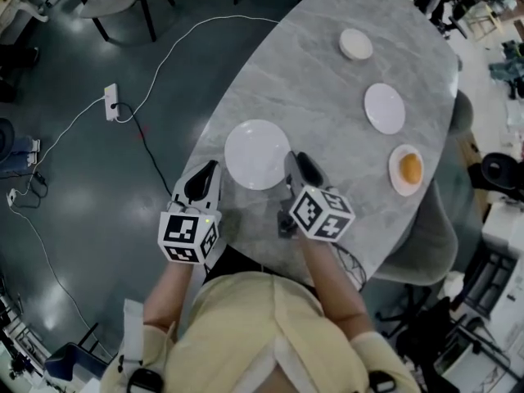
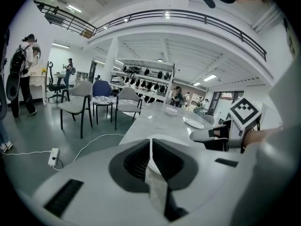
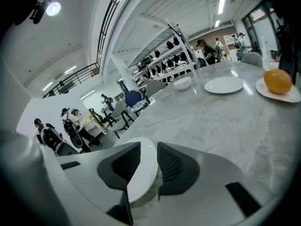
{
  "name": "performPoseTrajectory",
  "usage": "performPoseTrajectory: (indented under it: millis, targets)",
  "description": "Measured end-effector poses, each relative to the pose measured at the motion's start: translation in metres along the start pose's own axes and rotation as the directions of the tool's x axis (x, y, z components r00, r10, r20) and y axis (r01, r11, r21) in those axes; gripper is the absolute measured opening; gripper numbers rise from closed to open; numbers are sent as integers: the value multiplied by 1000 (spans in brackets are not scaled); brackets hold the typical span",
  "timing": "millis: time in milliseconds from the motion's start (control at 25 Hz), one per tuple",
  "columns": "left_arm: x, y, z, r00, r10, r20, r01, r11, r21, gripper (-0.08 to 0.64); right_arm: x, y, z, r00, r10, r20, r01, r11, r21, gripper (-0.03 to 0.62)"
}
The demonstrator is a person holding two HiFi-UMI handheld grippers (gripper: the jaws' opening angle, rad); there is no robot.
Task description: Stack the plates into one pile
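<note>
A large white plate lies at the near end of the grey marble table. My left gripper is at its left rim, and in the left gripper view the jaws are shut on the thin edge of the plate. My right gripper is at the plate's right rim. In the right gripper view the plate's rim sits between the jaws with a gap beside it, so that gripper is open. Farther along stand a small white dish, a medium plate and a plate with an orange on it.
The table's edge runs just behind both grippers, close to the person's body. A white cable and power strip lie on the dark floor to the left. Chairs stand beside the table, and people are in the background.
</note>
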State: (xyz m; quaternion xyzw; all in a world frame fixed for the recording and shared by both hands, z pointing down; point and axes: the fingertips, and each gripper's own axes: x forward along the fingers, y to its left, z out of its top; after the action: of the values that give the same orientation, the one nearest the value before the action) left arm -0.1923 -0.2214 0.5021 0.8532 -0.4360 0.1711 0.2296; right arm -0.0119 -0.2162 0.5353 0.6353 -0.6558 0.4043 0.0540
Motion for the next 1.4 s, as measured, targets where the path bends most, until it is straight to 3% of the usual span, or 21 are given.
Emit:
performPoseTrajectory:
  millis: [320,880,1400]
  targets:
    - [13,-34,16,998,-55,-2,55,998,30,5,-21,-10,23,998,15,60,-19,997,71,91]
    - [52,-127,39,976,-217,-29,218,965,147,5,-69,-107,77,961,-182,209,145,973,181,103]
    - [91,-192,51,941,-335,-47,338,925,174,5,-62,-185,119,912,-320,256,189,883,430,107]
